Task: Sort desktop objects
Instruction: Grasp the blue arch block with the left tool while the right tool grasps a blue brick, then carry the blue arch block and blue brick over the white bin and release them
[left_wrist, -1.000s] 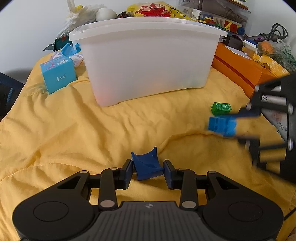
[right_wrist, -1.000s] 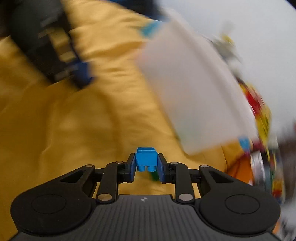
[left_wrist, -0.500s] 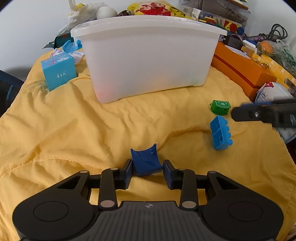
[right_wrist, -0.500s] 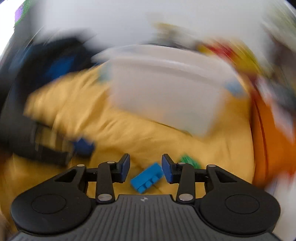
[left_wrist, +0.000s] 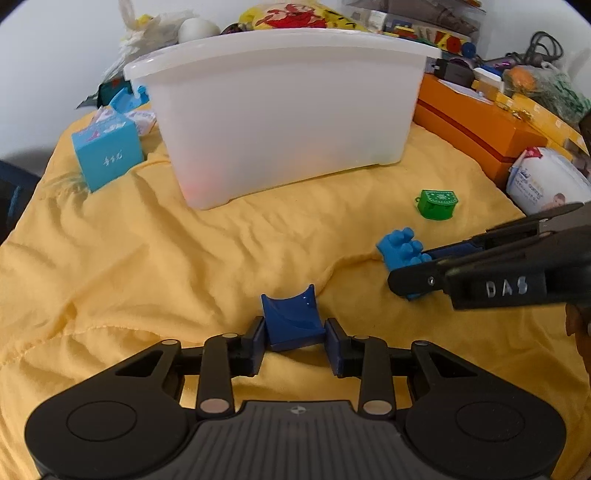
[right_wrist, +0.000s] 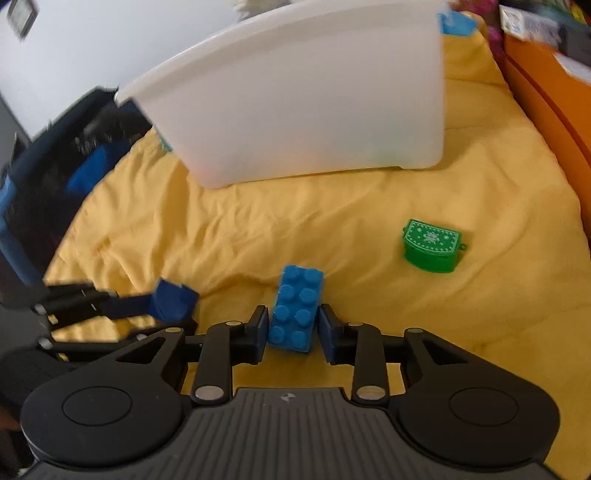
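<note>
Right wrist view: right gripper (right_wrist: 291, 330) straddles the blue brick (right_wrist: 296, 309), unclamped; left gripper (left_wrist: 294, 341) closing on a dark-blue curved piece (left_wrist: 293, 320); green box (right_wrist: 432, 251) unsorted.

This looks like a lived-in room of a home, likely a bedroom or playroom. The work surface is a soft, rumpled yellow quilt (left_wrist: 155, 266) rather than a bench. A translucent white storage bin (left_wrist: 284, 110) stands on it, with toy building pieces such as a blue brick (right_wrist: 297, 308) and a small green toy chest (right_wrist: 430, 247) scattered around. Household clutter crowds the back and side: an orange box (left_wrist: 476, 129), a pack of wipes (left_wrist: 543, 181), a small blue carton (left_wrist: 107, 155), plastic bags and cables against a plain white wall.
</note>
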